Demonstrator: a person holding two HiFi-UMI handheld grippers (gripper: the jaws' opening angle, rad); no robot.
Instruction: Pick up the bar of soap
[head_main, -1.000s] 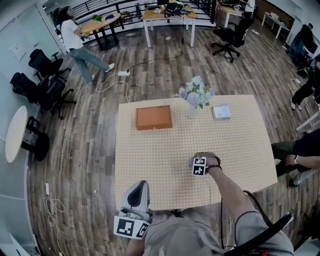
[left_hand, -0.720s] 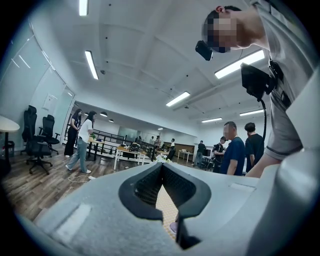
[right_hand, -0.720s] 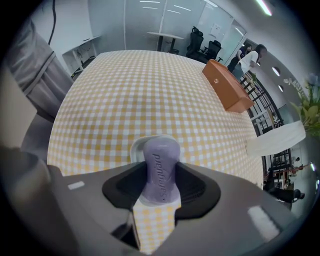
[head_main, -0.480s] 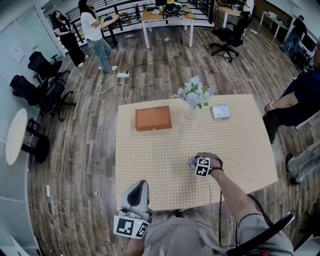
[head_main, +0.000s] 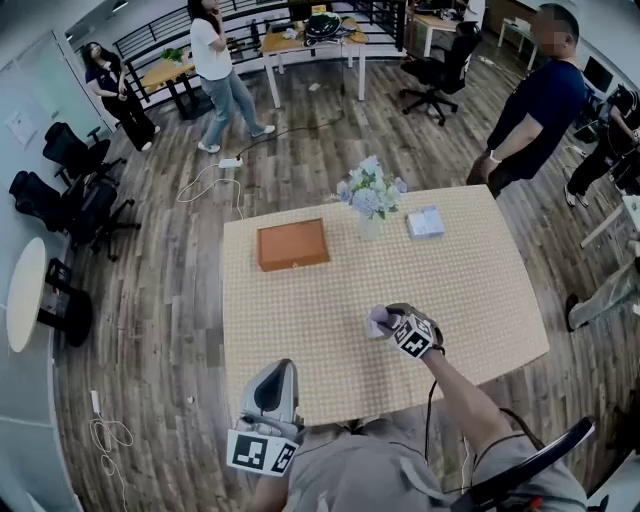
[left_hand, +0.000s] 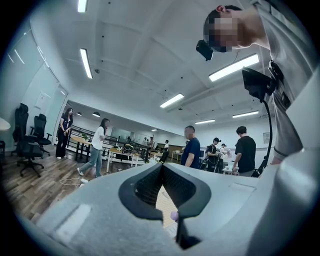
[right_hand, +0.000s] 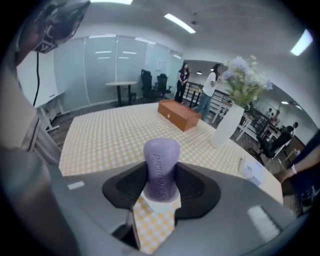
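Right, wood plank floor (head_main: 150, 290) all round, with the checked worktop (head_main: 300, 340) in the middle of the head view. One person in a dark shirt (head_main: 540, 100) stands just beyond its far right corner. Two more (head_main: 215, 60) are well back by the desks.

On the worktop, a brown box (head_main: 292, 244) lies flat at far left. A white vase of flowers (head_main: 370, 195) stands upright near the far edge, with a small pale packet (head_main: 425, 221) just to its right and apart from it.

Left hand-held gripper (head_main: 272, 385) sits at the near edge, pointing across the worktop. Its own view shows the jaw tips together with nothing between them.

Right hand-held gripper (head_main: 380, 322) is over the worktop, right of centre and well apart from the box and the vase. Its jaws are partly open and clamped on the bar of soap (right_hand: 161, 167). The soap is purple with rounded ends, and it stands upright between the pads with its embossed face towards the camera. Something pale shows under its lower end. Cannot tell whether the soap is clear of the worktop.
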